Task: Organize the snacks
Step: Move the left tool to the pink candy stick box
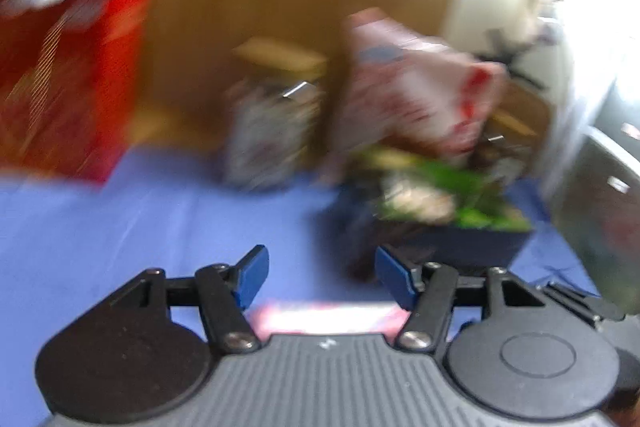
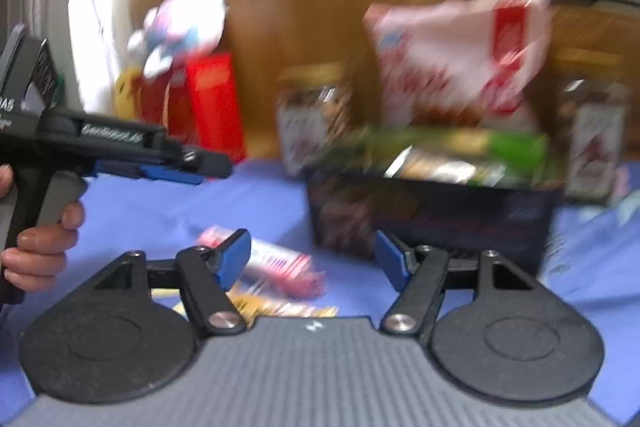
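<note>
Through the left wrist camera everything was smeared with motion, and my left gripper point(image 1: 322, 277) had its blue fingers spread wide with nothing between them, hovering over the blue cloth point(image 1: 120, 219). A pink snack packet point(image 1: 326, 319) lay on the cloth right under the tongs, mostly hidden by the gripper body, so I judged I could easily come down blind and crush it or shove it away. Ahead stood the dark box point(image 1: 460, 247) stuffed with green packets, with a jar point(image 1: 272, 131) and a pink-and-white bag point(image 1: 408, 95) behind it. Through the right wrist camera, equally blurred, my right gripper point(image 2: 312, 259) was also spread and empty, and the same pink packet point(image 2: 276, 265) lay on the cloth just behind its left finger, with a yellow packet point(image 2: 280, 307) nearer the camera. The left tool came in from the side, well above the cloth. Both grippers seemed aimed at the same small patch, so I feared a collision, or a sweep into the box that would topple the jars beside it.
</note>
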